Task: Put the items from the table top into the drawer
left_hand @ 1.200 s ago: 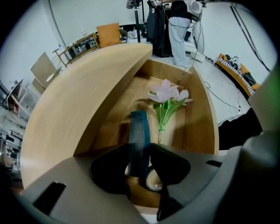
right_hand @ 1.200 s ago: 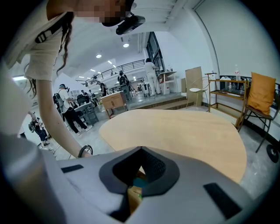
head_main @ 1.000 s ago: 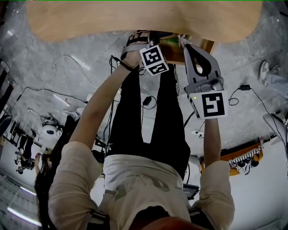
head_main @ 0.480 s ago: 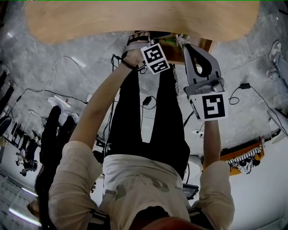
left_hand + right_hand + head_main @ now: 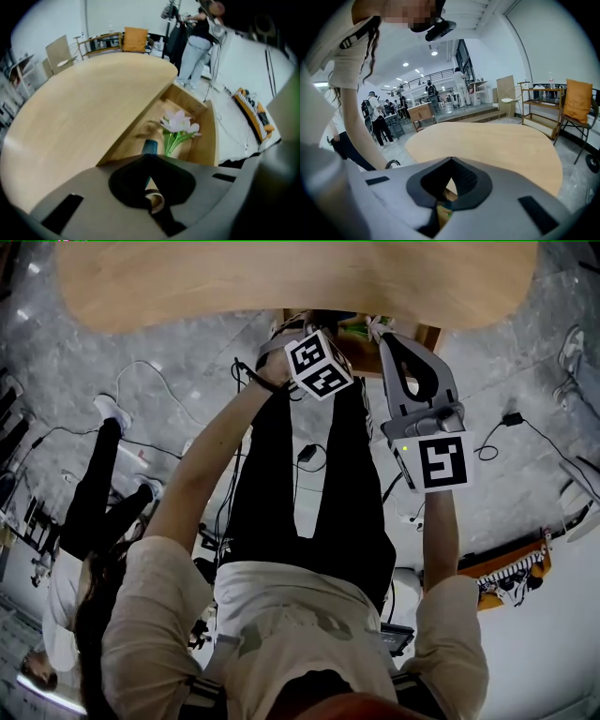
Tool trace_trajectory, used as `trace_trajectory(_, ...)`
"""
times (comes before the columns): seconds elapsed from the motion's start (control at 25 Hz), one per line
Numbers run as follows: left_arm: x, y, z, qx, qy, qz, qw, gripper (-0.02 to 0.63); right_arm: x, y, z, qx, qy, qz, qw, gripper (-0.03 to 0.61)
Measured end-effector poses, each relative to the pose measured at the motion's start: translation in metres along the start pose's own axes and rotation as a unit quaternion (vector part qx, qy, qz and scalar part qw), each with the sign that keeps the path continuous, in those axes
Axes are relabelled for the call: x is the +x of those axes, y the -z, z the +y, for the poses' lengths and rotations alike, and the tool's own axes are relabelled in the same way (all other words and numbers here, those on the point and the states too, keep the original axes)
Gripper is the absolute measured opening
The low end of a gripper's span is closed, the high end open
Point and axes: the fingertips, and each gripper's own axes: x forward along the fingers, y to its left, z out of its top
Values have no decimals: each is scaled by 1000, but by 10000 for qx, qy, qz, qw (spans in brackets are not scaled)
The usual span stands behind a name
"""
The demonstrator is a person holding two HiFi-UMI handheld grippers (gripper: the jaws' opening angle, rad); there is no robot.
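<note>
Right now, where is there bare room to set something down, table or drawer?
The whole table top is bare. In the drawer, bare floor shows along the table edge, left of the pink flower; at the near end its stems and a teal tube crowd it.

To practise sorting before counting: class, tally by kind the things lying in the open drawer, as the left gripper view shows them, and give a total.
Flower bunch: 1
Dark teal cylinder: 1
Tan ring, partly hidden: 1
Total: 3, or 2 if the ring is only the cylinder's near end, which cannot be told.
</note>
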Motion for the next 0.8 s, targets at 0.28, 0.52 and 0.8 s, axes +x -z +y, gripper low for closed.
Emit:
trace_trajectory(0.28, -68, -40, 26, -952, -67, -1089, 9895, 8, 5, -38, -7, -323, 206, -214, 9990, 2)
trace_trajectory(0.52, -201, -86, 97, -2302, -704, -2154, 9464, 8, -15, -144, -14, -104, 1033, -874, 9907, 2)
trace_trajectory(0.8, -399, -163, 154, -2837, -1637, -3423, 8807, 8, -80, -288, -12, 341, 1834, -1664, 9682, 2)
